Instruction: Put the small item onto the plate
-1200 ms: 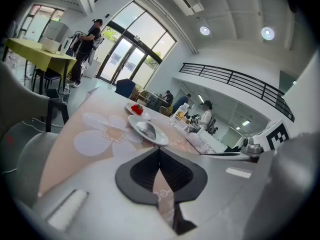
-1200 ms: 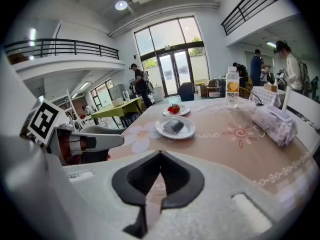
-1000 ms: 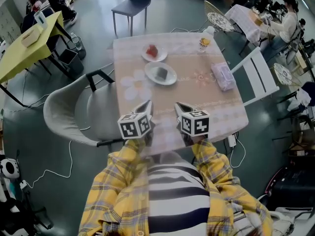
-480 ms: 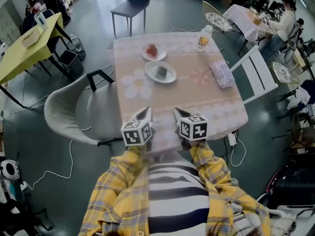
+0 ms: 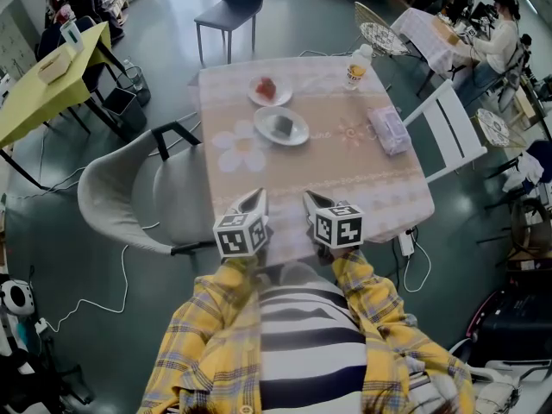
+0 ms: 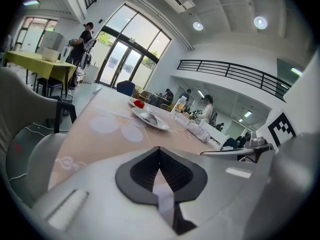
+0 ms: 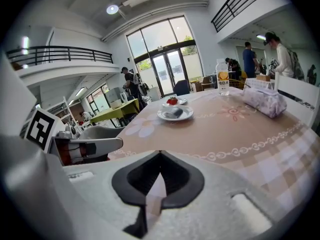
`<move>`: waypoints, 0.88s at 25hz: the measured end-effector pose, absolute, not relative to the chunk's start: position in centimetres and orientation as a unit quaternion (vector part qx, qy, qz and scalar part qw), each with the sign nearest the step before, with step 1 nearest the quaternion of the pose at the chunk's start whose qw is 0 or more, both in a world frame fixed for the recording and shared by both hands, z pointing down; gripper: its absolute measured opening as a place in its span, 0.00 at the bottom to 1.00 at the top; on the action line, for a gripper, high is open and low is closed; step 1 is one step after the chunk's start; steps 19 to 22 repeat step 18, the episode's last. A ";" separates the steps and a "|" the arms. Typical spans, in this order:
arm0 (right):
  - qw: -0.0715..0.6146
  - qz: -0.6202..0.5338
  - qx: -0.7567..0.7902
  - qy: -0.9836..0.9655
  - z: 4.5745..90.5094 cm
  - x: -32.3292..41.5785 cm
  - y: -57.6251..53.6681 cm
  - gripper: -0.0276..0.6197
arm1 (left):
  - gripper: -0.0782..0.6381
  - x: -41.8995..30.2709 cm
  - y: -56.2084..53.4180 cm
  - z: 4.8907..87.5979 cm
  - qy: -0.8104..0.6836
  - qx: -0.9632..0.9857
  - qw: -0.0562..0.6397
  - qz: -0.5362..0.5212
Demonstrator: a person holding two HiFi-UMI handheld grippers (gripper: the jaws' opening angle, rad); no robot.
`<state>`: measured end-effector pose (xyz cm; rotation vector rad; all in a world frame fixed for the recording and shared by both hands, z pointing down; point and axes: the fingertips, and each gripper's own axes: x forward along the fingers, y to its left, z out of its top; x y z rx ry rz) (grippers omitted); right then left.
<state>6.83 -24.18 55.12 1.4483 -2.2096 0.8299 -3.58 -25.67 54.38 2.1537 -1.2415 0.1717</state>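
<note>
My left gripper [image 5: 254, 198] and right gripper [image 5: 310, 199], both closed on nothing, at the near edge of the table [image 5: 345, 179].
I see each pair of jaws pressed together, side by side, with only bare tablecloth ahead of them. Well beyond the jaws, a little left of centre, a small grey item [image 5: 283, 126] lies on a white plate [image 5: 299, 134]. Just past it, a red item [image 5: 266, 87] sits on a second plate [image 5: 255, 99] near the far edge.
</note>
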 end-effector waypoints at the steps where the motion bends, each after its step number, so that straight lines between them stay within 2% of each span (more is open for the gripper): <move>1: 0.185 0.294 0.514 -0.784 55.1 6.8 -24.2 0.04 | 0.10 -3.6 -25.6 54.4 -0.472 0.819 0.320 0.065; 22: 0.179 0.302 0.504 -0.790 55.0 6.6 -24.2 0.04 | 0.10 -3.4 -25.4 54.6 -0.476 0.815 0.325 0.065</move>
